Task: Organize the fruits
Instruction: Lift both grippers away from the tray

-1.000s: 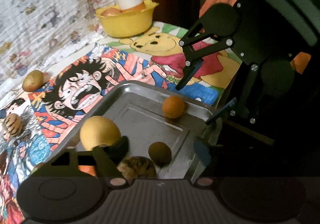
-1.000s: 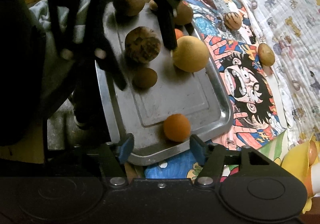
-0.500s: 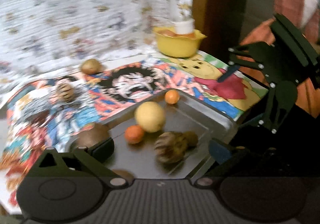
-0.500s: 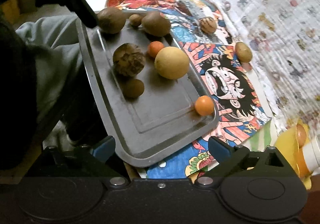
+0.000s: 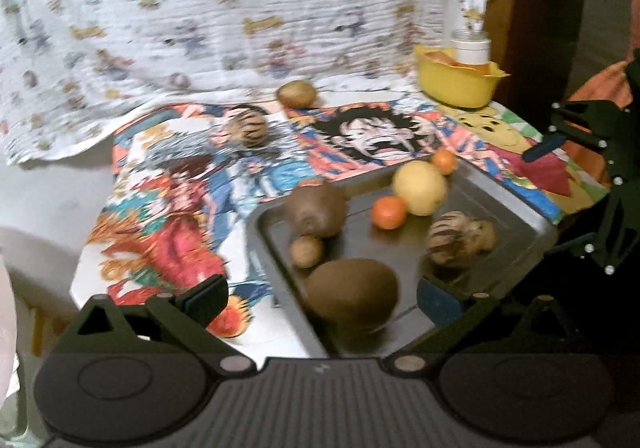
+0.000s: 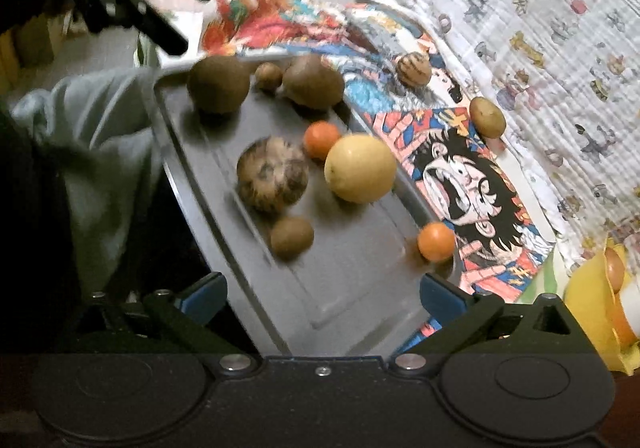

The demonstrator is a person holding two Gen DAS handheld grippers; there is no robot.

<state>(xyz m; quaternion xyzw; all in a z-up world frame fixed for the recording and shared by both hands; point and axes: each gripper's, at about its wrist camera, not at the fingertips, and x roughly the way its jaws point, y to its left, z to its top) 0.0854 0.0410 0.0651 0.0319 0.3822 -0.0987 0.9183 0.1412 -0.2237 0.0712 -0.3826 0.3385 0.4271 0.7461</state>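
Fruits (image 6: 359, 167) on tray (image 6: 360, 288) lie beyond both jaws (spread, empty).

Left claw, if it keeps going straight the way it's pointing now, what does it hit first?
Probably the big brown fruit at the near end of the metal tray. It lies just ahead, between the open fingers of the left claw. Blur and fisheye make depth uncertain.

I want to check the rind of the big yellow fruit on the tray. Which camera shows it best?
The right wrist view: the big yellow fruit sits large and fairly sharp near the middle of the metal tray, unobstructed. The left wrist view shows it smaller, farther off and motion-blurred, with one orange just behind it.
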